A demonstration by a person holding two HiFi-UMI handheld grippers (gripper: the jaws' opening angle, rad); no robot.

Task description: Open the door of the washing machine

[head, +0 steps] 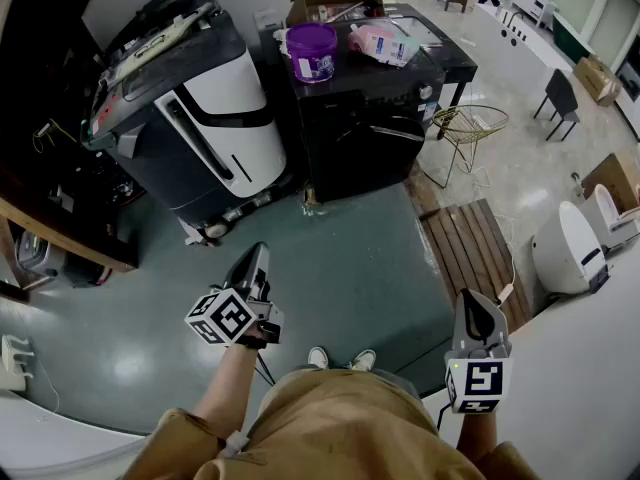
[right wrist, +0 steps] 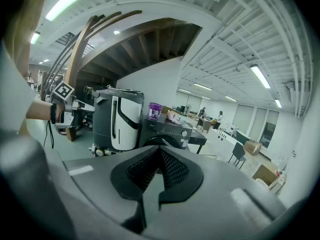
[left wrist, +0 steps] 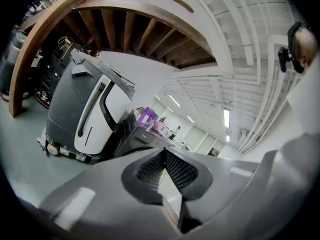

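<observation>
The black washing machine (head: 365,133) stands across the green floor ahead of me, front facing me, its dark round door (head: 372,146) closed as far as I can tell. It also shows in the left gripper view (left wrist: 131,138) and the right gripper view (right wrist: 167,130). My left gripper (head: 258,255) hangs low over the floor, well short of the machine, jaws shut on nothing (left wrist: 164,152). My right gripper (head: 473,305) is further back on the right, also shut and empty (right wrist: 160,149). Neither touches the machine.
A purple tub (head: 312,51) and a pink bag (head: 382,41) lie on the machine's top. A large grey-and-white appliance (head: 205,118) leans just left of it. A gold wire stool (head: 468,128), a wooden pallet (head: 475,258) and a white fixture (head: 565,248) stand to the right.
</observation>
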